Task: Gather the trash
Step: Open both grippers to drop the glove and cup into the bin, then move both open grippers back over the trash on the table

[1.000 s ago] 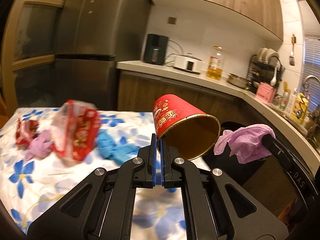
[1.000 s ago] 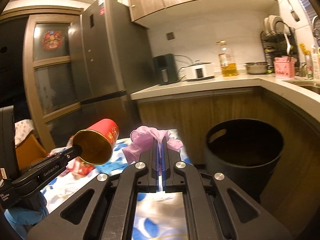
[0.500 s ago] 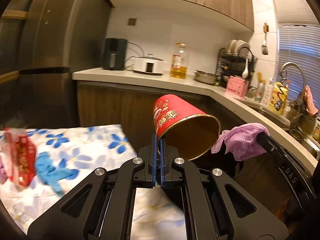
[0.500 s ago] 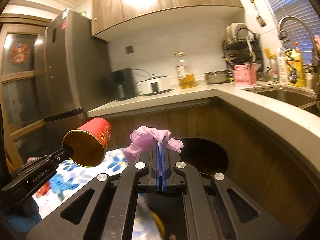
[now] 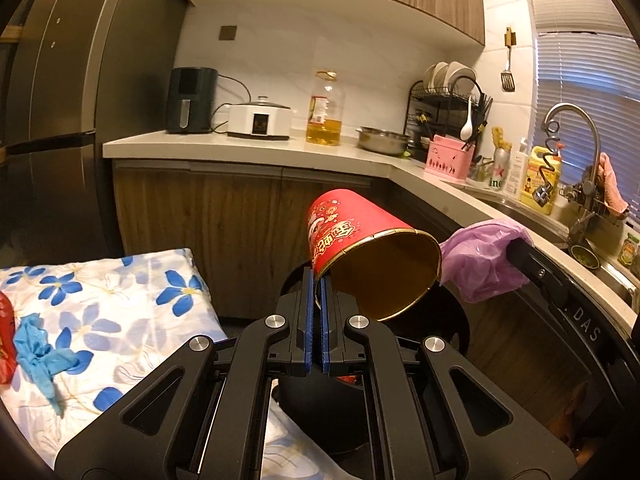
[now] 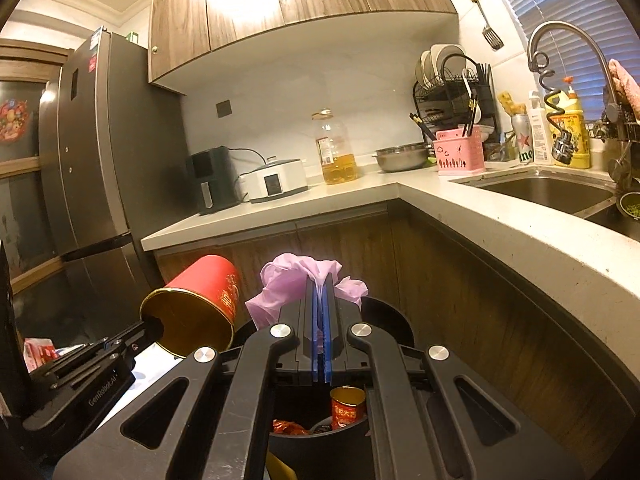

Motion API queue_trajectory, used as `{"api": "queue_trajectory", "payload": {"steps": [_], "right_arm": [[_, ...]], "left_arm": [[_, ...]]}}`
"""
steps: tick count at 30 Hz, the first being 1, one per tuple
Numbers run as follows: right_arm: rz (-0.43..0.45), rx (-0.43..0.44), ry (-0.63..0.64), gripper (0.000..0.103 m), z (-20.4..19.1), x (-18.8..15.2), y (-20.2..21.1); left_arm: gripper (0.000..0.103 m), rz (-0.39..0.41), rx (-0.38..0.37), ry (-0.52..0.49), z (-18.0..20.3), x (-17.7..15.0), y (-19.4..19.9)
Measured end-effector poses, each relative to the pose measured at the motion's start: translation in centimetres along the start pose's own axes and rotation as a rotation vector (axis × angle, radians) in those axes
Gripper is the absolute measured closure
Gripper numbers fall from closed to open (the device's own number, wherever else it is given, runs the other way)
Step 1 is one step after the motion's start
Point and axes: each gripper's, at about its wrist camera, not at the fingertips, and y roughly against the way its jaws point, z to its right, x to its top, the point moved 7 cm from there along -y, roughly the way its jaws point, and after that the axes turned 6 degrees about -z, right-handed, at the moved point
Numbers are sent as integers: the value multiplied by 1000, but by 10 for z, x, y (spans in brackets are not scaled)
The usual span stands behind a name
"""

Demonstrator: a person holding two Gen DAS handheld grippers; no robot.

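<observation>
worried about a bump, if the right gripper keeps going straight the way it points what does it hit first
Likely the wooden cabinet front under the counter. The right gripper, shut on the purple plastic bag, points above the black trash bin, so it probably clears that; depth is unclear.

Each camera sits just behind its own black fingers, which fill the lower middle of the frame, and looks out along them. The left wrist view faces the kitchen counter point(image 5: 248, 152) from above the floral tablecloth point(image 5: 120, 320) at lower left, close over the black bin point(image 5: 452, 320). The right wrist view stands a bit further right, looking down into that bin point(image 6: 384, 316) at lower centre, nearer the sink point(image 6: 548, 192) at right. Both share the counter, the oil bottle point(image 5: 325, 112), the dish rack point(image 6: 452, 80) and the bin. Each also catches the other tool: right gripper point(image 5: 516, 248) at right edge, left gripper point(image 6: 154, 326) at lower left.
</observation>
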Motion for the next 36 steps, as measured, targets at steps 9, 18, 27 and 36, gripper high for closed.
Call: {"api": "queue_trajectory", "payload": {"steps": [9, 18, 27, 36], "right_arm": [[-24, -9, -4, 100, 2, -4, -15], [-40, -4, 13, 100, -3, -5, -24], [-70, 3, 12, 99, -1, -7, -35], [-83, -11, -1, 67, 6, -8, -37]], "left_arm": [[101, -26, -18, -14, 5, -5, -17], [100, -63, -41, -20, 8, -12, -31], [83, -75, -70, -5, 7, -16, -38], [31, -33, -27, 62, -18, -16, -24]]}}
